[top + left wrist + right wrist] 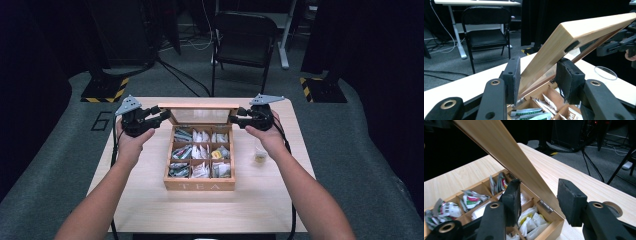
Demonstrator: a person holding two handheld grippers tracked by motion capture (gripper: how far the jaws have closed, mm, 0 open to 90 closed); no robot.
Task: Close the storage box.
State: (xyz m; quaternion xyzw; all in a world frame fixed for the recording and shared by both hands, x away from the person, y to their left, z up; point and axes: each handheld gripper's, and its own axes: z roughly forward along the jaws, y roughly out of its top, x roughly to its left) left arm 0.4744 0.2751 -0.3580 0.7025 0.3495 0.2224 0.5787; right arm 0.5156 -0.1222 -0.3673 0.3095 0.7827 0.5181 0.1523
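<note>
Black padded jaws of the left gripper [541, 80] fill the near edge of its own view, set either side of the left edge of the wooden lid [584, 32] of the tea box [200, 184]; one pad lies against the wood, though whether both press firmly cannot be told. Seen from the high view, the tea box sits mid-counter [150, 205], its lid raised and tilted back on its hinges, the compartments of tea bags [200, 150] exposed. By judgement the step in hand is opening the lid, nearly done, with a gripper at each end. At the right end, the right gripper [541, 197] straddles the lid with moderately open jaws, a clear gap showing between the right pad and the wood, so it appears to grip nothing. A small glass [260, 151] stands on the counter just beside the right hand [270, 137]. Next, the lid probably needs easing back until it rests on its own, with the left gripper letting go gently so it does not fall shut
</note>
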